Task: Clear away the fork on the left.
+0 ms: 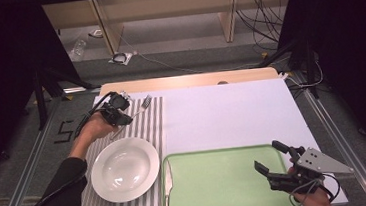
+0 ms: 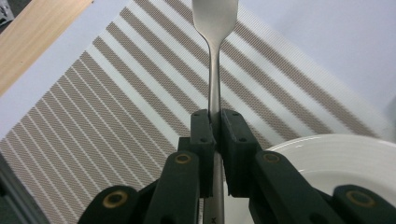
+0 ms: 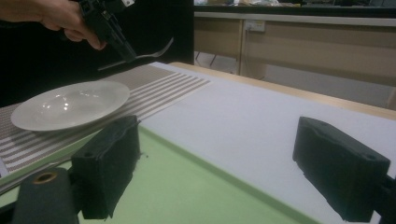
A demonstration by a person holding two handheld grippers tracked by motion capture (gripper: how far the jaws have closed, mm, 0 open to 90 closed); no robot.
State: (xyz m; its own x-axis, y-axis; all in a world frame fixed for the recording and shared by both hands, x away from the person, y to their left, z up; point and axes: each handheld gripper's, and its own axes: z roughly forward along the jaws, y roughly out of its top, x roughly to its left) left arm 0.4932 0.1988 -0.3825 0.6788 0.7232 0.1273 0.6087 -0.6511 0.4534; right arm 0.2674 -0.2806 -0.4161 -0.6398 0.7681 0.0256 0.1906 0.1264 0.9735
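Observation:
My left gripper [image 1: 126, 117] hangs above the far end of the striped placemat [image 1: 148, 131], shut on the handle of a silver fork [image 1: 144, 104]. In the left gripper view the fork [image 2: 215, 70] runs straight out from between the closed pads of the gripper [image 2: 215, 126], with its head pointing away over the placemat [image 2: 116, 107]. The white plate [image 1: 125, 169] lies on the near part of the placemat, below and beside the fork. My right gripper [image 1: 267, 156] stands open over the right part of the green tray [image 1: 223, 185], nothing between its fingers [image 3: 341, 170].
A knife [image 1: 168, 184] lies along the left edge of the green tray. A white sheet [image 1: 227, 114] covers the table beyond the tray. The right gripper view shows the plate [image 3: 70, 105], the raised fork [image 3: 149, 55] and the left gripper [image 3: 112, 35] farther off.

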